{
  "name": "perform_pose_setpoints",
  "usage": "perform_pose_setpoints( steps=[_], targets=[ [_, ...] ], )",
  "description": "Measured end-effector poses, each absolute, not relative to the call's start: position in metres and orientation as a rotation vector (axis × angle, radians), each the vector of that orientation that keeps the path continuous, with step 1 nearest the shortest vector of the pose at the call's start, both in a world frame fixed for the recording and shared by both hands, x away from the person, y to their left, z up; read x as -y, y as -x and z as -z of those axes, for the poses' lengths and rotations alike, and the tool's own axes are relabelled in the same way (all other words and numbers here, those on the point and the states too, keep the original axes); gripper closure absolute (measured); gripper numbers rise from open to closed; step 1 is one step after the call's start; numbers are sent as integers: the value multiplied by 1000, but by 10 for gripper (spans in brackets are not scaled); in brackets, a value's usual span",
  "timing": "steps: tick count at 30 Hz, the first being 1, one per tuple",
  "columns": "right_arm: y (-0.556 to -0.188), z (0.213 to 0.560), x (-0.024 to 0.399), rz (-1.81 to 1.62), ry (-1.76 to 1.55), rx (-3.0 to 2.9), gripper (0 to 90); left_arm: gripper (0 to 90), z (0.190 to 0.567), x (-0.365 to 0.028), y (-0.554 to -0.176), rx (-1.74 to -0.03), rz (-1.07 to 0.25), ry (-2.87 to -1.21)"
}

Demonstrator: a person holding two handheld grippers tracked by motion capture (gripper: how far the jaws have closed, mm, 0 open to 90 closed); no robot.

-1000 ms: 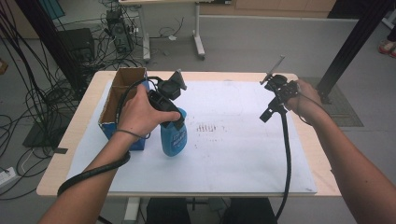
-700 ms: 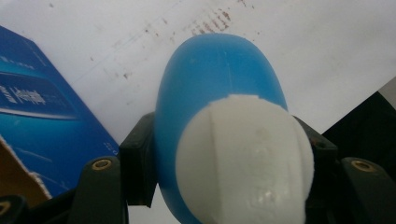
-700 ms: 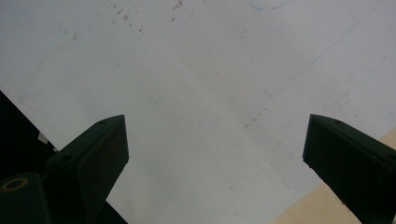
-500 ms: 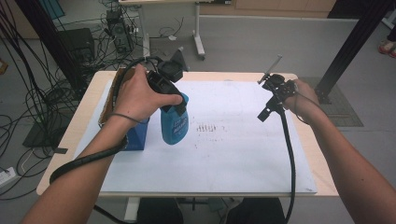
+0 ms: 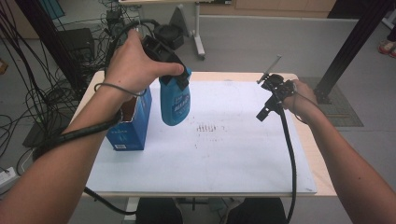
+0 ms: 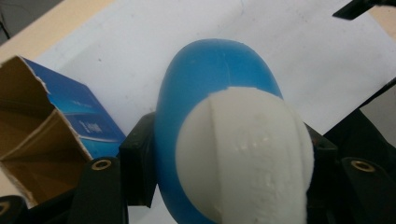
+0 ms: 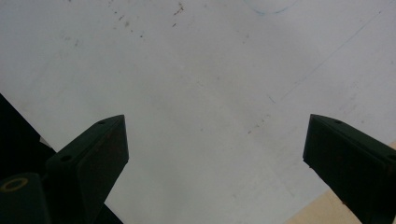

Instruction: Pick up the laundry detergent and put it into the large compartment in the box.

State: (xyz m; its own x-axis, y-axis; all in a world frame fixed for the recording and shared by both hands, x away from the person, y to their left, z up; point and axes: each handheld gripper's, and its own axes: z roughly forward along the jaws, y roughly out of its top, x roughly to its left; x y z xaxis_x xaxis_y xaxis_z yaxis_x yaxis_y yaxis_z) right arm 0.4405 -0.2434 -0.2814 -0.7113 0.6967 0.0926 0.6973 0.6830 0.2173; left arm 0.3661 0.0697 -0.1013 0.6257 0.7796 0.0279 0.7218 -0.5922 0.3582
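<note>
The left claw (image 5: 180, 74) is clamped on the white-capped top of a blue bottle (image 5: 174, 101), one jaw on either side of the cap in the left gripper view, and holds it clear of the worktop (image 5: 205, 154). The bottle hangs with its long axis close to upright, base downward, just to the right of an open blue carton (image 5: 130, 122) that stands on the white sheet near the worktop's left edge. That is the relation the coming move turns on: the carton's open mouth (image 6: 32, 140) lies to the left of the bottle and lower, with the torn brown flaps spread (the base looks about level with the carton's rim, though I cannot tell the clearance). If the bottle is meant for the carton, I judge it wants shifting left and then lowering along its own axis.

The left hand (image 5: 135, 60) is the nearer one by far. The right claw (image 5: 262, 114) hangs well apart on the right, its jaws spread wide over the bare sheet and holding nothing.

White lettering runs across the bottle's blue front, and small white print marks the carton's near face; both are too blurred to read, so no brand can be given.
</note>
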Motion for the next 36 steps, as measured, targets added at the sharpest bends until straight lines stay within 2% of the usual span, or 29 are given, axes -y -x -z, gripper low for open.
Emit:
perform_pose_setpoints(
  steps=[5, 10, 23, 36],
  targets=[
    [-440, 281, 244, 375, 1192, 2880, 62, 378, 77, -73, -371, -1224, -244, -2497],
    [-440, 281, 245, 382, 1192, 2882, 61, 378, 68, -70, -374, -1236, -252, -2483],
    [-440, 280, 248, 386, 1189, 2886, 61, 378, 64, -73, -382, -1289, -251, -2463],
    [-438, 279, 245, 383, 1173, 2897, 62, 378, 61, -107, -395, -1459, -312, -2369]
  ],
)
